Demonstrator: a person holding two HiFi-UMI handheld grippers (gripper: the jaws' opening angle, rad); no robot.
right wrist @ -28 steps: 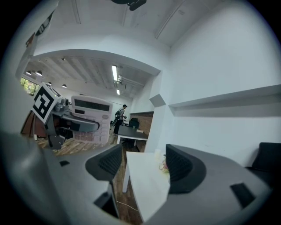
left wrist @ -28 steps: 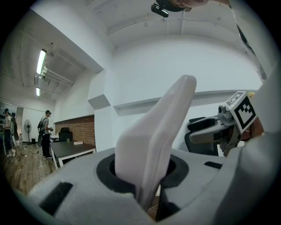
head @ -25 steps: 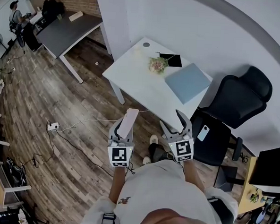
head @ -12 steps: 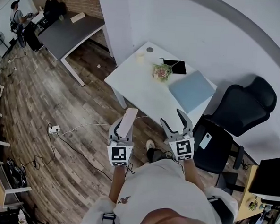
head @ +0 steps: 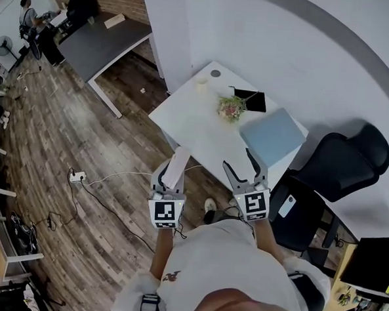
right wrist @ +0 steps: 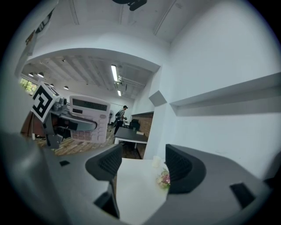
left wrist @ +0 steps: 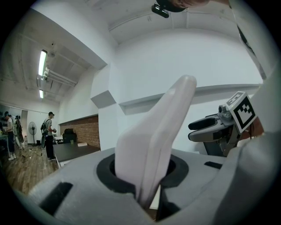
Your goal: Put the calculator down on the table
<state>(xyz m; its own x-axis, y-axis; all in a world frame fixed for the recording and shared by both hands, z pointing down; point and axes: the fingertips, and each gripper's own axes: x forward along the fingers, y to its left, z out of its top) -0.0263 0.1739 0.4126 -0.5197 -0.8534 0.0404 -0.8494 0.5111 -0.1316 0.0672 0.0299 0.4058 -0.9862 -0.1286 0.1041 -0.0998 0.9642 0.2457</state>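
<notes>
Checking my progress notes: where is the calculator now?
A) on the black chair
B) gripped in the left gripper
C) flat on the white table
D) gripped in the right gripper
B: the left gripper clamps the calculator; the right gripper is open with nothing between its jaws.

No text, brand or number is legible. Key markings on the calculator (right wrist: 90,107), left of frame, are too small to read.

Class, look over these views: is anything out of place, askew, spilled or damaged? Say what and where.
Nothing spilled or broken. What looks like a phone lies on the seat of the black chair, and a power strip trails cables across the floor.
</notes>
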